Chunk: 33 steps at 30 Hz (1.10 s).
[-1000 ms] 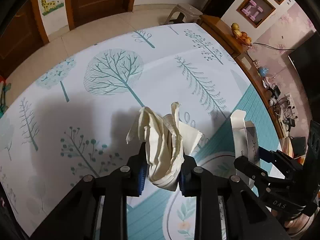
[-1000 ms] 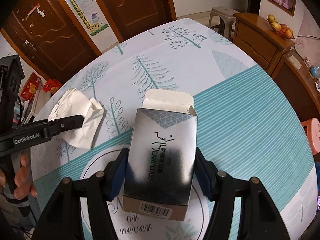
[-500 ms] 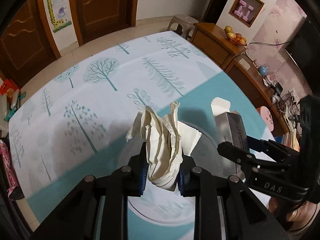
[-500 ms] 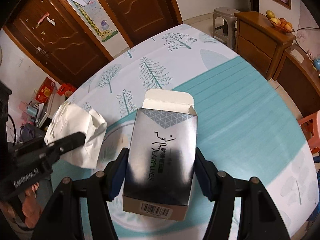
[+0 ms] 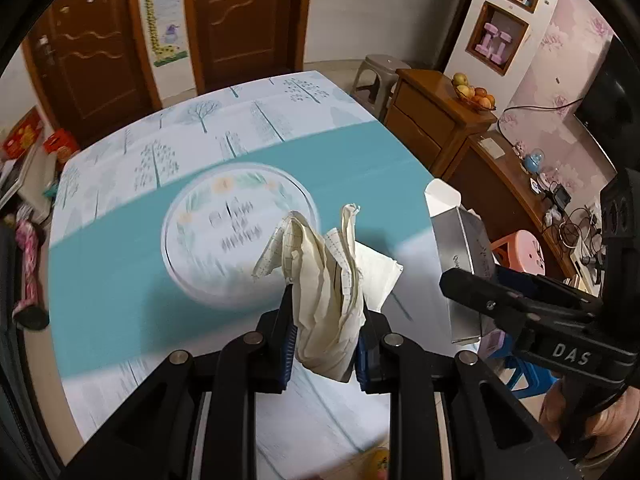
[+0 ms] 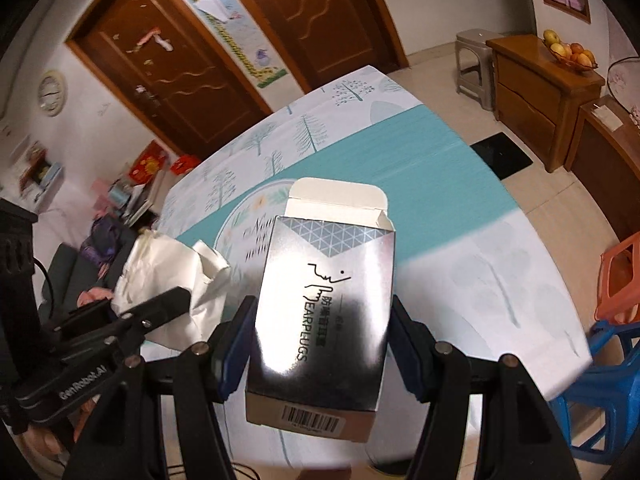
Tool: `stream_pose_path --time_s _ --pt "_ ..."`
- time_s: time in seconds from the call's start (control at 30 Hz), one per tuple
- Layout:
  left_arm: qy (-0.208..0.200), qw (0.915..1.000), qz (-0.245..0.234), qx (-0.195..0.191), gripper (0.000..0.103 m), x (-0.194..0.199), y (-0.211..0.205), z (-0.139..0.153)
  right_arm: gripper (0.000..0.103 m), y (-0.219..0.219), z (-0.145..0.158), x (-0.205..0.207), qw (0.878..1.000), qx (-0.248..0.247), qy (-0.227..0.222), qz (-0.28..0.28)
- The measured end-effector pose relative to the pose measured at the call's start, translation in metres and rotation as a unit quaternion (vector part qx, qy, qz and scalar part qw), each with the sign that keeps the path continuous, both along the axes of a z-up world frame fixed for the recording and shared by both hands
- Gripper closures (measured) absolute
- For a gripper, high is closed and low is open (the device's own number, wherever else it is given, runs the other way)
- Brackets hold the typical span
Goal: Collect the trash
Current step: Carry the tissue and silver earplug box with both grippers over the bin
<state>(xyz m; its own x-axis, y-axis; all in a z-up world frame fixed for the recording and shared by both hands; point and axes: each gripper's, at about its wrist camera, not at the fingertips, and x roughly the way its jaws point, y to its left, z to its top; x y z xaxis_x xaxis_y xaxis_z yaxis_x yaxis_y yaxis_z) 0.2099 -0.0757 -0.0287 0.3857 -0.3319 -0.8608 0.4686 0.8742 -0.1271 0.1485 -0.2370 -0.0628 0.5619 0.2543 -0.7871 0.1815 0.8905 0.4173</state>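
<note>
While lifted clear of the table (image 5: pixel 132 280), both loads hang in air above the patterned cloth. Left gripper (image 5: pixel 325 344): jaws narrow, pinching one crumpled paper wad (image 5: pixel 324 292) upright between the blue pads, over the near white strip beside the round wreath print (image 5: pixel 224 248). Right gripper (image 6: pixel 320 344): jaws set wide, clamped on the sides of one silver earplug box (image 6: pixel 324 304), top flap open, barcode end nearest the camera.

Table edges: far edge toward two brown doors (image 6: pixel 200 80), right edge toward bare floor tile and a wooden cabinet (image 6: pixel 536 80), near right corner close over a blue plastic chair (image 6: pixel 596 400). Open floor between table and cabinet. Cloth surface bare in both views. One grey stool (image 6: pixel 472 60) past the far corner; one fruit bowl (image 6: pixel 572 56) on the cabinet.
</note>
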Motion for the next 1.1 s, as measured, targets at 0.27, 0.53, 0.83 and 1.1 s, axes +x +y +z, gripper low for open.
stream_pose_path --time_s 0.27,0.53,0.83,1.1 --pt "0.007 0.9987 0.049 0.011 0.081 -0.108 -0.014 -0.003 0.040 -0.021 0.003 -0.093 0.999 0.009 0.005 0.043" --pt "0.036 0.9961 0.070 0.040 0.081 -0.166 -0.013 -0.029 0.040 -0.016 -0.031 -0.147 0.996 0.042 0.053 0.056" --pt "0.059 0.9935 0.081 0.054 0.081 -0.195 -0.005 -0.080 0.040 -0.002 -0.096 -0.187 0.990 0.066 0.117 0.048" --pt "0.109 0.9899 0.071 0.056 0.081 -0.216 0.004 -0.153 0.040 0.010 -0.158 -0.213 0.984 0.060 0.166 0.034"
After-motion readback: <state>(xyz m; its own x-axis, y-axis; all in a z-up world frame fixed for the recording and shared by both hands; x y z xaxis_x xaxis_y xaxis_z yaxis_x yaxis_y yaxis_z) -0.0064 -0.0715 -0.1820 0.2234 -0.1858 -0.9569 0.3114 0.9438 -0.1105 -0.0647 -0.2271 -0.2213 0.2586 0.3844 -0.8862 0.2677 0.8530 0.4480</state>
